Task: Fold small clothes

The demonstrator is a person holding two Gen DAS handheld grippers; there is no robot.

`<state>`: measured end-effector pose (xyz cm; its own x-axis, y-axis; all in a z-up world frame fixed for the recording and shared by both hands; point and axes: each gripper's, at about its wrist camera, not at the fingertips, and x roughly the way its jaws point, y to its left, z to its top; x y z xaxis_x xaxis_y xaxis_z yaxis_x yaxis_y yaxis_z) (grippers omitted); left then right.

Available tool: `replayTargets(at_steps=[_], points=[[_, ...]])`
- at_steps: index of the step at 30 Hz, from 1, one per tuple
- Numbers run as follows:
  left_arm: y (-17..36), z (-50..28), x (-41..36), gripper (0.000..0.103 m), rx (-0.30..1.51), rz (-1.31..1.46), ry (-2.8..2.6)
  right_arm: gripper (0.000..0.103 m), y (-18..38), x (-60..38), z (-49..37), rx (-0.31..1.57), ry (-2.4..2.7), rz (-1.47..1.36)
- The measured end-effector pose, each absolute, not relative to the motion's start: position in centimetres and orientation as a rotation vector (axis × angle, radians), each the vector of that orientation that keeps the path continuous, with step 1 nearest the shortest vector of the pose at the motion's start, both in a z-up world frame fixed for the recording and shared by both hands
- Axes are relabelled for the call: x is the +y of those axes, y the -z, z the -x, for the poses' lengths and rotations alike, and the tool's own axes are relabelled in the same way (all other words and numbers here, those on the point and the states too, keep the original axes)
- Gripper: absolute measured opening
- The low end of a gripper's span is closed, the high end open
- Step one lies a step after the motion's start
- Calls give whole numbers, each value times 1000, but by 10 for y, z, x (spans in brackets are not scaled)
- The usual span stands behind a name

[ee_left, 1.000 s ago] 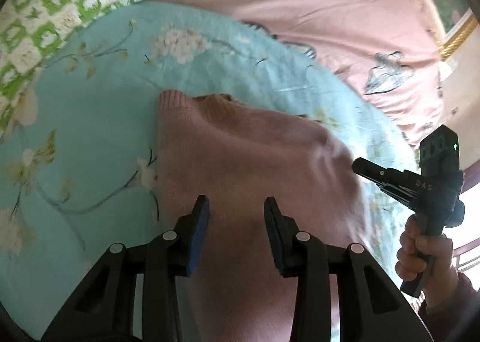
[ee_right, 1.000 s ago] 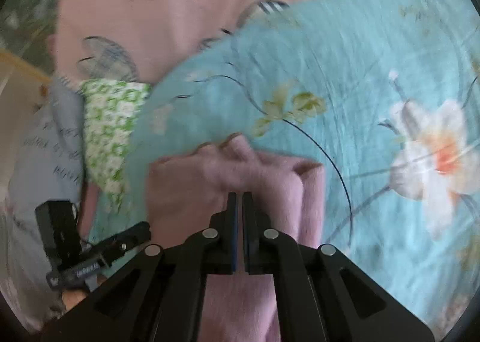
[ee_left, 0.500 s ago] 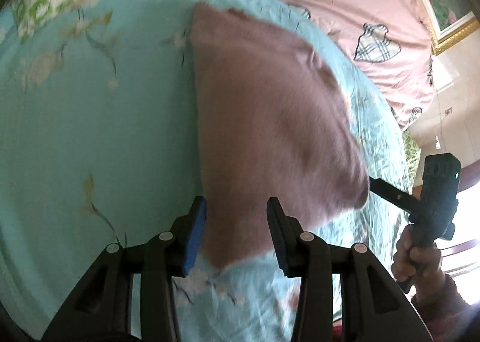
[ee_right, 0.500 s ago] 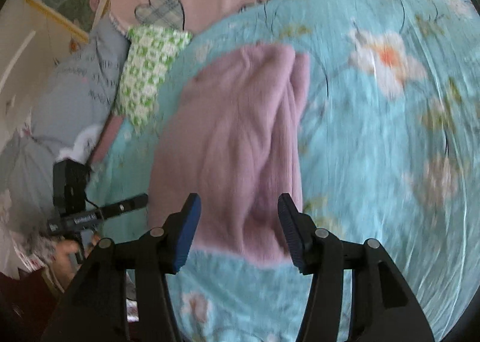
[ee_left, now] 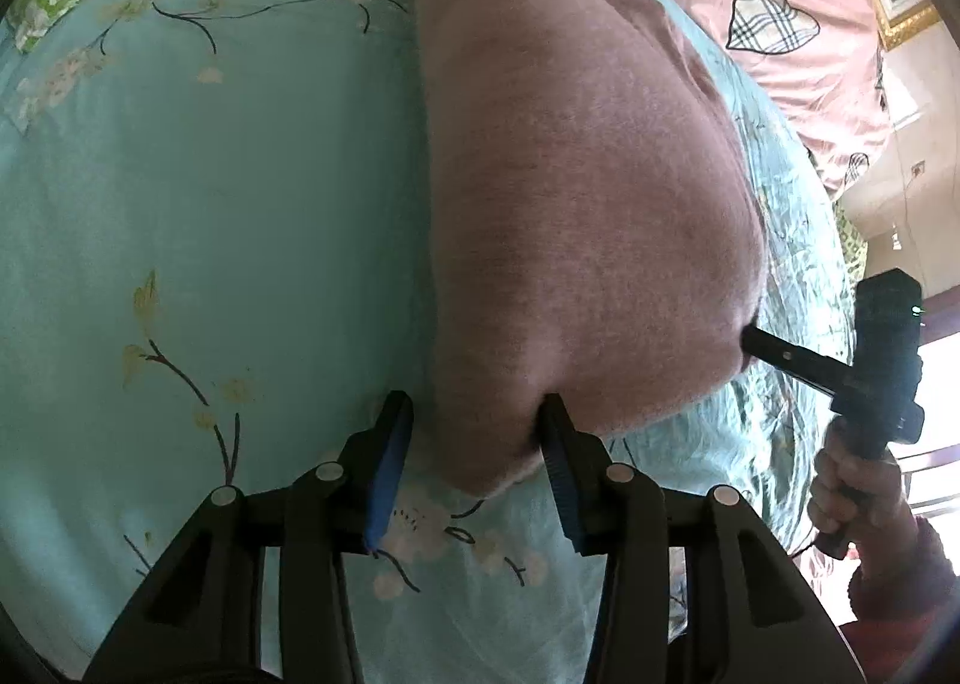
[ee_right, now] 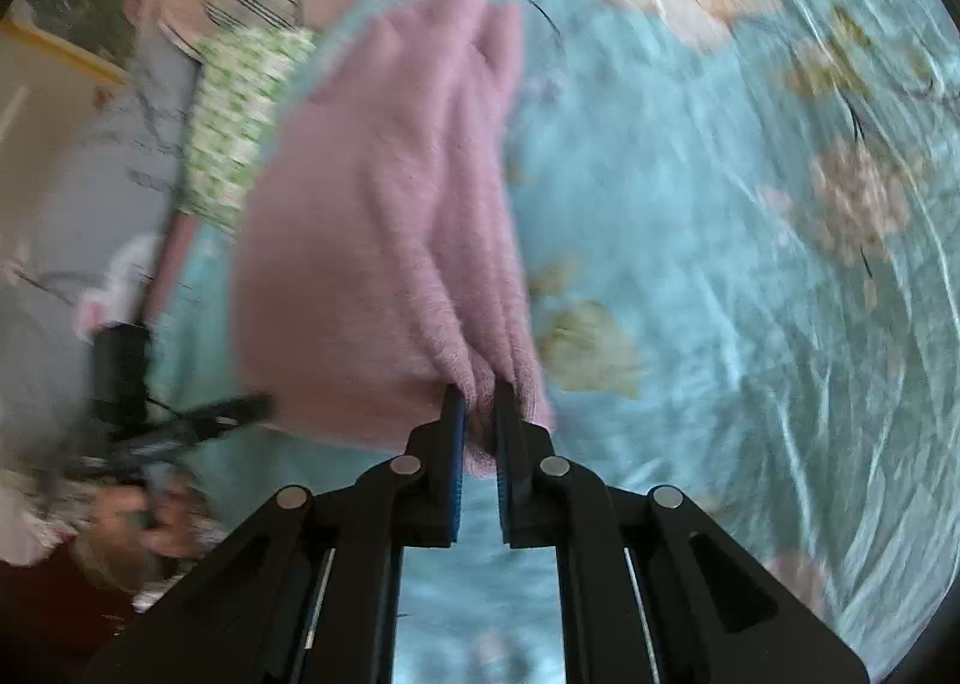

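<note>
A folded pink knit garment (ee_left: 576,192) lies on the light blue floral bedsheet (ee_left: 210,204). My left gripper (ee_left: 477,414) is open, its two fingers standing either side of the garment's near left corner. My right gripper (ee_right: 480,402) is shut on the near right corner of the pink garment (ee_right: 372,216), with bunched fabric pinched between its blue pads. The right gripper also shows in the left wrist view (ee_left: 750,339), its tip at the garment's right edge. The left gripper shows blurred in the right wrist view (ee_right: 258,405).
A pink quilt with plaid heart patches (ee_left: 768,24) lies beyond the sheet. A green and white checked cloth (ee_right: 234,114) and a grey patterned cloth (ee_right: 72,192) lie at the left. A gold picture frame (ee_left: 906,18) hangs on the wall.
My right gripper was open half a second ago and has closed on the garment's near right corner. My left gripper stayed open and moved in around the near left corner.
</note>
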<state>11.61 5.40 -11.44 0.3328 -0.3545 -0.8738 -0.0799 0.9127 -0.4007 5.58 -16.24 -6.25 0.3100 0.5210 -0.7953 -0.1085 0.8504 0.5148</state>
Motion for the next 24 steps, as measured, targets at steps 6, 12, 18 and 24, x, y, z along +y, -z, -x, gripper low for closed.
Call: replayTargets(at_steps=[6,12,18,24], points=[[115,-114,51,45,1228,400,192,10,61,-167,-53,1182,-410,-432],[113,-112,47,45,1230,395,185,18,10,-161,-42,1093,-328,-323],[112,-113,46,45,1239,382,183,18,-10,-117,-61,1035,-489,-306],[114,-112,45,48,1238,387,186,11,61,-143,-90,1179,-355,-432]])
